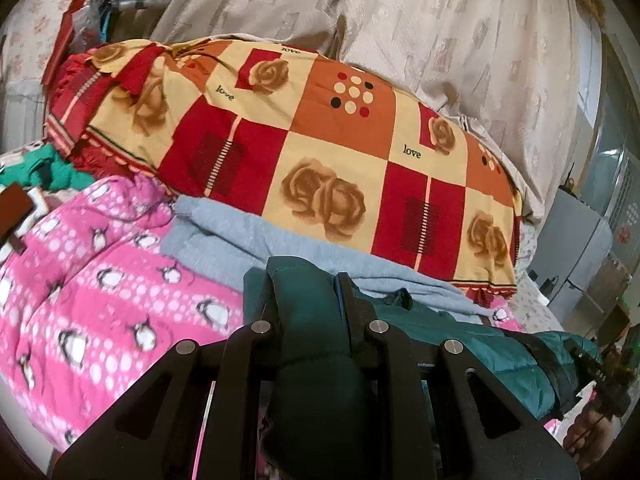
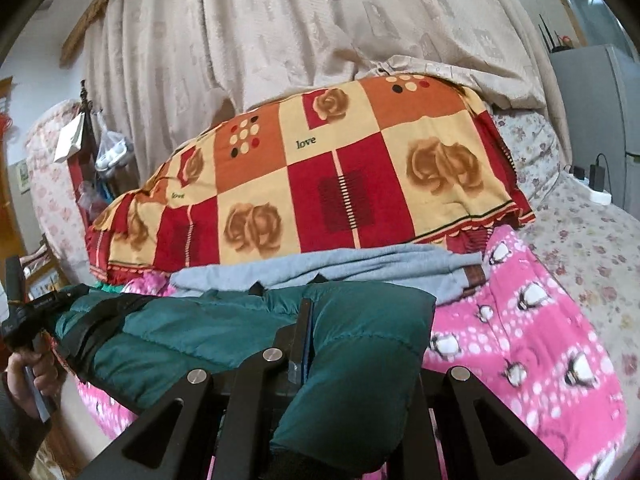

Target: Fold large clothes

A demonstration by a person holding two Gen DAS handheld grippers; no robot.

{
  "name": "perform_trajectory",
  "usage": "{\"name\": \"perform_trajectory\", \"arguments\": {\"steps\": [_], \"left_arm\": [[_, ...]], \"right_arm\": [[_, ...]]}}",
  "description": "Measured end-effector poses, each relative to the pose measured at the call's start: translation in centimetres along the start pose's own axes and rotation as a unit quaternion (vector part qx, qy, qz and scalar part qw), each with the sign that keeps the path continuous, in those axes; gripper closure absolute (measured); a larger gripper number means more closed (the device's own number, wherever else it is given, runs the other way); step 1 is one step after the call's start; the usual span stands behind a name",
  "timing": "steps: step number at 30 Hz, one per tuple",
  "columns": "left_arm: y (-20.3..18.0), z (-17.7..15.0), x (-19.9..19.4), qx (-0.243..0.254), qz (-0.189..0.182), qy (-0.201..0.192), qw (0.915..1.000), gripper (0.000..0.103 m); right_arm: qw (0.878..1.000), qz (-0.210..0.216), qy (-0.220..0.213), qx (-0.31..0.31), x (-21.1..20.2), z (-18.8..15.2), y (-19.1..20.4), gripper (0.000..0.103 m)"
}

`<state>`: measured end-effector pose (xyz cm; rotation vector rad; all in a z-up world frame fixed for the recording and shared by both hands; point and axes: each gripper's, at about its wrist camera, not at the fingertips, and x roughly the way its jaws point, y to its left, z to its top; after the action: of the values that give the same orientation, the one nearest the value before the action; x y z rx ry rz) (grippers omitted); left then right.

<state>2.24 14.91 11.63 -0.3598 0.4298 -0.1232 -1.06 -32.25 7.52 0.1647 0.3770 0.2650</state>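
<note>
Both the left tongs (image 1: 310,300) and right tongs (image 2: 304,328) are clamped on the green padded jacket (image 2: 224,328), held above the bed (image 2: 592,248); folding looks barely begun.

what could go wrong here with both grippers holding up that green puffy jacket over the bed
1. The green jacket is thick and slick-looking; the left gripper and right gripper each pinch only a small bunch, so a corner may slip out.
2. It hangs just above the grey garment and pink penguin blanket, and might drag or rumple them.
</note>
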Motion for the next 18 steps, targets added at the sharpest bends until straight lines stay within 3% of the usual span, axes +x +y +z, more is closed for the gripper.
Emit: {"name": "perform_trajectory", "arguments": {"steps": [3,7,12,18], "left_arm": [[0.0,1.0,2.6,0.005,0.008,0.004,1.0,0.088],[1.1,1.2,8.9,-0.001,0.037,0.03,0.9989,0.088],[3.7,-0.9,17.4,-0.017,0.083,0.103,0.991,0.088],[4.2,-3.5,22.5,0.007,0.125,0.138,0.9824,0.088]], "right_arm": [[1.0,-0.002,0.007,-0.003,3.0,1.1,-0.4,0.091],[1.0,-0.006,0.028,-0.004,8.1,1.6,-1.4,0.091],[0.996,-0.013,0.084,0.022,16.0,1.3,-3.3,0.091],[0.992,-0.037,0.124,0.005,22.6,0.8,-3.7,0.091]]}}
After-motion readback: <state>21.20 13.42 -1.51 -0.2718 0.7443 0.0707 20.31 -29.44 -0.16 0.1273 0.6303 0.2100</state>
